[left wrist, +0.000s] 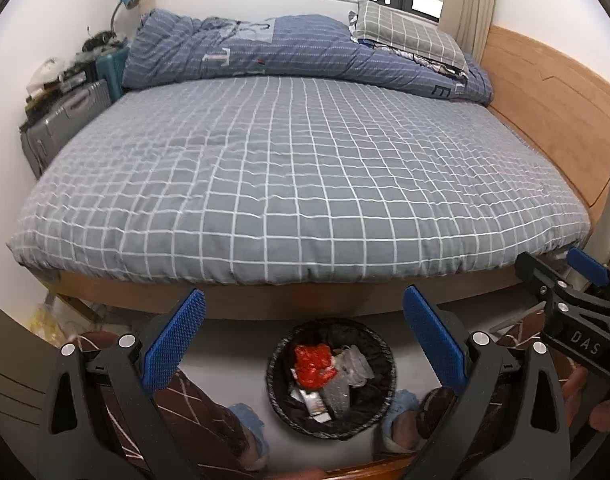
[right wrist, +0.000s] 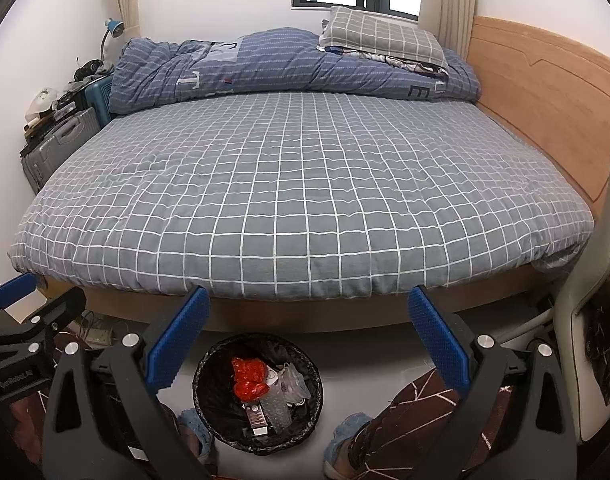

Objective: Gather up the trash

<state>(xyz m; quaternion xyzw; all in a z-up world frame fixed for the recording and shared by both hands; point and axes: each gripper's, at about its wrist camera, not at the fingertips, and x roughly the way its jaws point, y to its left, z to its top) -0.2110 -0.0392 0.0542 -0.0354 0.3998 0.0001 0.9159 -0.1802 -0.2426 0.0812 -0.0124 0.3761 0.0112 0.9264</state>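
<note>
Below and between the blue pads of my left hand-held gripper, a round bin lined with a black bag sits on the pale floor, just short of the bed's wooden base. The trash lies inside it: a crumpled red wrapper toward the far side, with clear plastic scraps beside it and a small flat packet nearer to me. My left hand-held gripper is released, its jaws spread wide with nothing between them. My right hand-held gripper is released too, jaws apart and empty; from its camera the bin sits below it and toward its left finger. Each gripper shows at the edge of the other's view, the right one off to the left one's right side. Beyond both hand-held grippers stretches the bed, covered in a grey sheet with a white grid, with a blue striped duvet bunched at the far end and a checked pillow on top of it. My legs in brown patterned trousers flank the bin on either side.
</note>
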